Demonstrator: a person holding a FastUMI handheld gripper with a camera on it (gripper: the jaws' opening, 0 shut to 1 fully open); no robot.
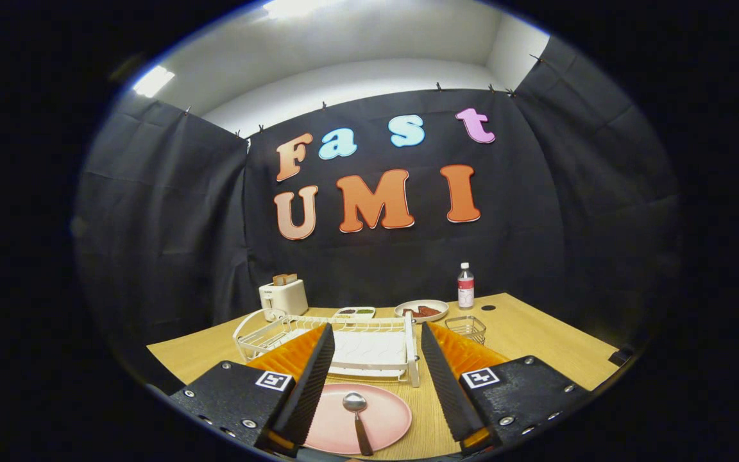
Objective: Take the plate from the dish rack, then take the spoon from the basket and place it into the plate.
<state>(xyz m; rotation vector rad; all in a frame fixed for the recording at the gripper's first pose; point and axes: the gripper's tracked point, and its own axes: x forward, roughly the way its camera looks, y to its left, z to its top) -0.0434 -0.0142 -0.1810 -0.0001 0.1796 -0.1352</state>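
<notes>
A pink plate [379, 420] lies flat on the wooden table [536, 340], low between my fingers. A metal spoon [356, 414] with a dark handle rests in the plate, bowl pointing away from me. My gripper [376, 350] is open above the plate, its two fingers wide apart and holding nothing. Just beyond the plate stands the white wire dish rack [344, 340], with no plate in it. A small wire basket [466, 328] sits to the right of the rack, beyond my right finger.
At the back of the table stand a white toaster [283, 296], a small white dish [355, 312], a plate with brown food [421, 310] and a bottle [466, 286]. Black cloth walls close the booth behind and at both sides.
</notes>
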